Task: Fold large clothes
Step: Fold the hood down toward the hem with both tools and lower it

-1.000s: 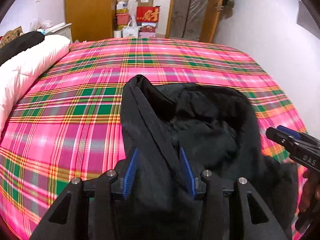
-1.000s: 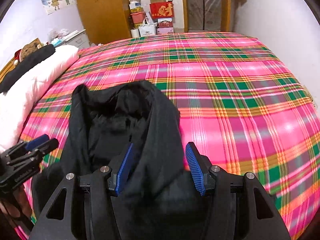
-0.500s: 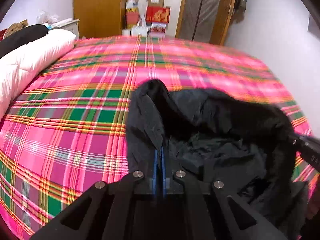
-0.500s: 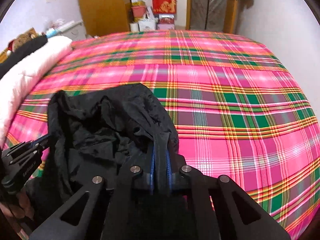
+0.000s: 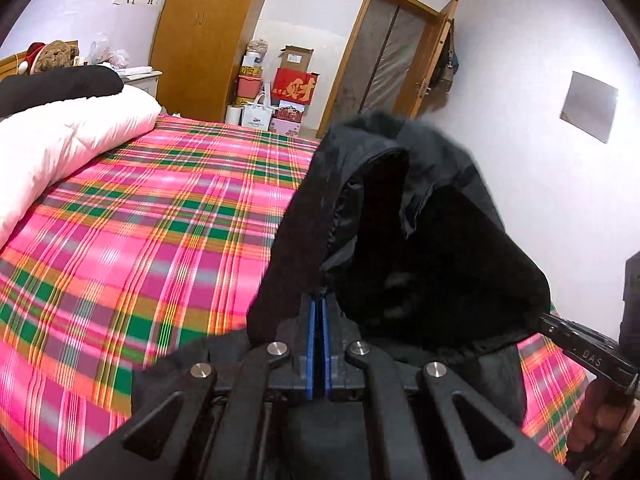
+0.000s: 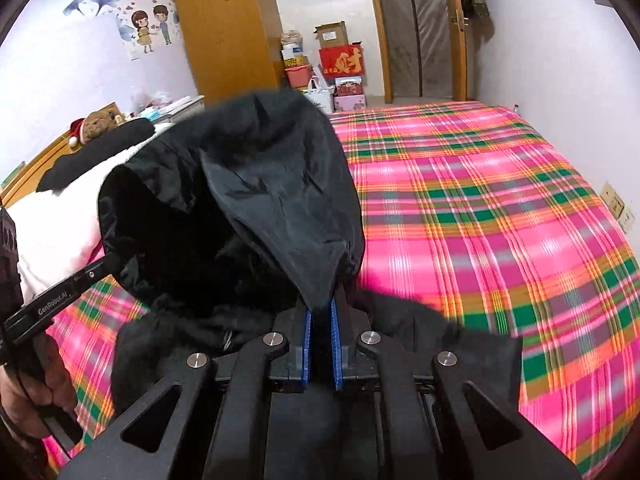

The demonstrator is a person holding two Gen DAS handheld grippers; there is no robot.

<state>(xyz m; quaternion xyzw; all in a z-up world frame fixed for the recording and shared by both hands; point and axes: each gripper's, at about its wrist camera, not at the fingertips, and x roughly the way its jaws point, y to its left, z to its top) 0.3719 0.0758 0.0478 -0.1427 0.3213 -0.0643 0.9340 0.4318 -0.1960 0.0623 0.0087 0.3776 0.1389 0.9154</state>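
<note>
Item: one black jacket [image 5: 420,240], large, held above the near edge of a bed [image 5: 160,240] covered with a pink, green and orange plaid sheet.

Left side: white quilt [image 5: 60,148] along the bed's left edge, a dark pillow and a plush bear beyond it. The left gripper [image 5: 319,308] had its blue pads pressed together on a seam or edge of the jacket, the cloth rising from the jaws in a tall fold.

Centre: the jacket's body bulged between the two grips, open like a hood, with a smooth lining inside and what looked like a fleecy or furred patch in its dark hollow. The lower part trailed onto the sheet at the near edge.

Right side: the right gripper [image 6: 320,308] was clamped narrowly on a pointed bunch of the jacket's smooth shell cloth. The far and right parts of the bed lay bare.

Handling note, as judgement: the step appeared to be lifting the garment by two edge points to spread it flat. It would go best with both grips kept firm, drawn apart until the cloth between them went taut, and held level so the hem dropped evenly onto the bare middle of the bed.

Condition: matte black, creased, bulky; not yet folded.
</note>
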